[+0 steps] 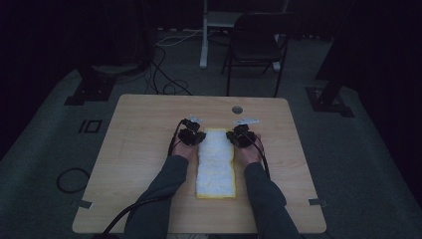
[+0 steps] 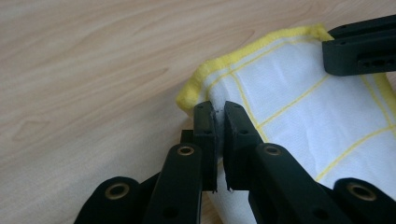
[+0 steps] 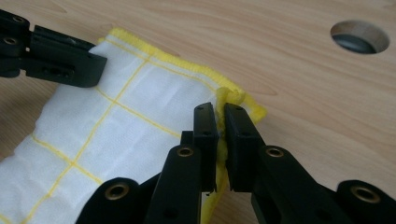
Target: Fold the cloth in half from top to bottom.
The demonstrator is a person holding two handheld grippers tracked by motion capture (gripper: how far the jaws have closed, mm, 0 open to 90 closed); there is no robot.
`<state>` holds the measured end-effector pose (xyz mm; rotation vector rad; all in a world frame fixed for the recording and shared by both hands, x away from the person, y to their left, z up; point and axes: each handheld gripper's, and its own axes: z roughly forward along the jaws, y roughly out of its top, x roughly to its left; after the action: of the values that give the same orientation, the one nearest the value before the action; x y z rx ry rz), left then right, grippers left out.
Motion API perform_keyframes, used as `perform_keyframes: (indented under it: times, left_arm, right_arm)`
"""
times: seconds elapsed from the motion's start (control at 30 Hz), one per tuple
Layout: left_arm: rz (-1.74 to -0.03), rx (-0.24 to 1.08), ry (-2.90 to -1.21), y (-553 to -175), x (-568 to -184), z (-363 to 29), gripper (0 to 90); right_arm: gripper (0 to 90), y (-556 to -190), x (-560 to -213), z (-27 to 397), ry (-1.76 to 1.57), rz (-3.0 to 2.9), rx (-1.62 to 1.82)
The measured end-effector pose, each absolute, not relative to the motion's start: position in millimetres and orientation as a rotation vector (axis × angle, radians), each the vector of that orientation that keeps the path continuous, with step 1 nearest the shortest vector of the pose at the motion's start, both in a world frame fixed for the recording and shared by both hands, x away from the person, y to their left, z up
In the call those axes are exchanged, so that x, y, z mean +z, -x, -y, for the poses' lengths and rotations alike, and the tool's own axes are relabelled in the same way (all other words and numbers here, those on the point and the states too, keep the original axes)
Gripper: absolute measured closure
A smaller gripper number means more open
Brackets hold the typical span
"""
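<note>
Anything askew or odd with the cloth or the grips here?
Nothing stands out. The folded white cloth lies flat and straight on the table. The left gripper and right gripper each pinch a far corner, edges lined up; no spill or damage visible.

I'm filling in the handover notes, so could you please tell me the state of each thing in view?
Cloth: folded into a long strip, flat on the table, far corners pinched.
Left gripper: shut on the cloth's edge.
Right gripper: shut on the cloth's yellow hem.
Folding chair: unfolded, standing behind the table.
</note>
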<state>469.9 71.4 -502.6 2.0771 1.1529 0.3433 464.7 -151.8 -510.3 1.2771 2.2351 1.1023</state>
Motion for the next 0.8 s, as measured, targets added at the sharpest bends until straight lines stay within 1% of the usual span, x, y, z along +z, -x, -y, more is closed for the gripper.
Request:
perform_keyframes:
  times: [0.5,0.8]
  left_arm:
    - [-1.095,0.380,-2.062,-462.8,-485.9,-70.2,85.5]
    - [-1.038,0.390,-2.027,-442.7,-476.3,-74.6,85.0]
  right_arm:
    - [84.4,-455.3,-493.3,157.6,-1.217,-2.207,1.141]
    - [84.3,-439.3,-487.1,162.4,-1.166,-2.198,1.176]
